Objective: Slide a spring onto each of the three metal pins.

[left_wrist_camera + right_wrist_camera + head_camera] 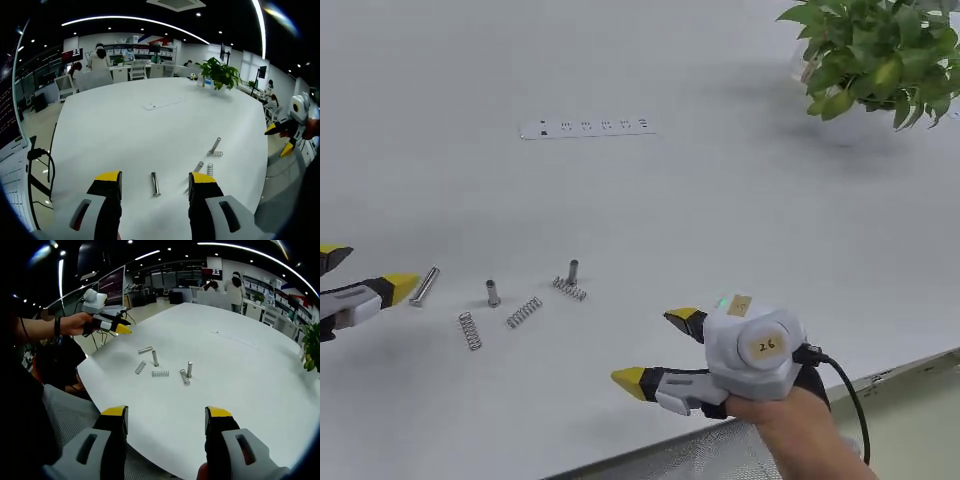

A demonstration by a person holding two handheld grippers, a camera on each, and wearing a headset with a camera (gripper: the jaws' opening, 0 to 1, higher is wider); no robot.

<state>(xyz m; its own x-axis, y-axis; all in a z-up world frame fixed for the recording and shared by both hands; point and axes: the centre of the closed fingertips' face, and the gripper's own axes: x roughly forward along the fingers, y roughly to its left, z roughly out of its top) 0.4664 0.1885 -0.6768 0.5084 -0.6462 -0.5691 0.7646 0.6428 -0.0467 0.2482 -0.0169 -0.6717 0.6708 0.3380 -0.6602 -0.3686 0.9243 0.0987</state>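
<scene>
Pins (492, 292) and springs (524, 312) sit loose on my worktop (720, 200); one pin (424, 286) lies just beside my left hand-held gripper (365, 272). Both it and my right hand-held gripper (650, 348) gape wide, empty.

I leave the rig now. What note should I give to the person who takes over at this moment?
Left tool: open, empty, its tips near the left pin, which lies flat.
Right tool: open, empty, apart from the parts.
Mid pin and right pin stand upright.
Left spring, mid spring and right spring lie loose on the table, the right one by the right pin.
Done: nothing.
Left: all three springs.
</scene>
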